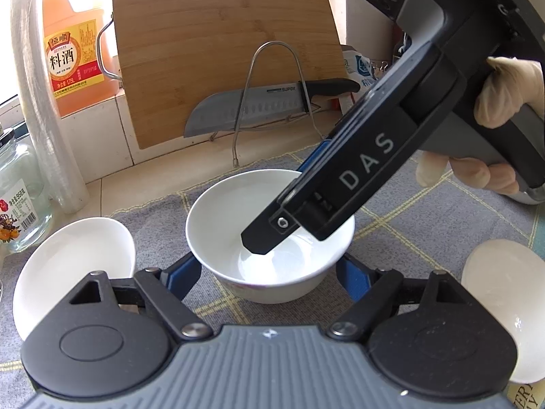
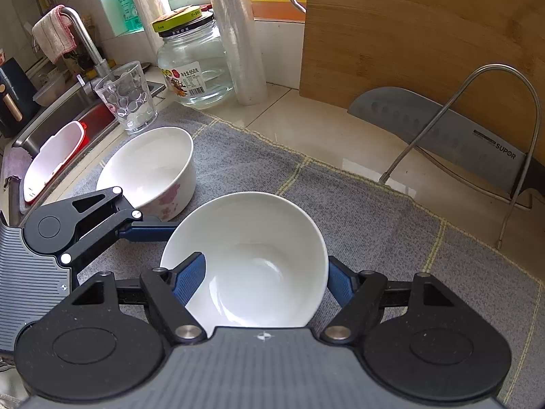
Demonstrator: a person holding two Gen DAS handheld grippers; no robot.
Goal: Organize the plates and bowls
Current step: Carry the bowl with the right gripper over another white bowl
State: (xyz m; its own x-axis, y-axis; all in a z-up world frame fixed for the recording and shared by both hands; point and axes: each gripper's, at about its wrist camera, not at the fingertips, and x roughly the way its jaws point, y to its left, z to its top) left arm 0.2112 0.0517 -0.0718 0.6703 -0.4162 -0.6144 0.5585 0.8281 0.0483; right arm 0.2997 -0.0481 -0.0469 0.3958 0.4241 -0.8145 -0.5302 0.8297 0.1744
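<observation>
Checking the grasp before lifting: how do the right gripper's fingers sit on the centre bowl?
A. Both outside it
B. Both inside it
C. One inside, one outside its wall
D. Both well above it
C: the right gripper has one finger inside the bowl and the other outside its wall.

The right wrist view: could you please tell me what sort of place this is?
Most likely a home kitchen counter: a sink with a faucet, a bamboo cutting board and a kitchen knife against the wall.
</observation>
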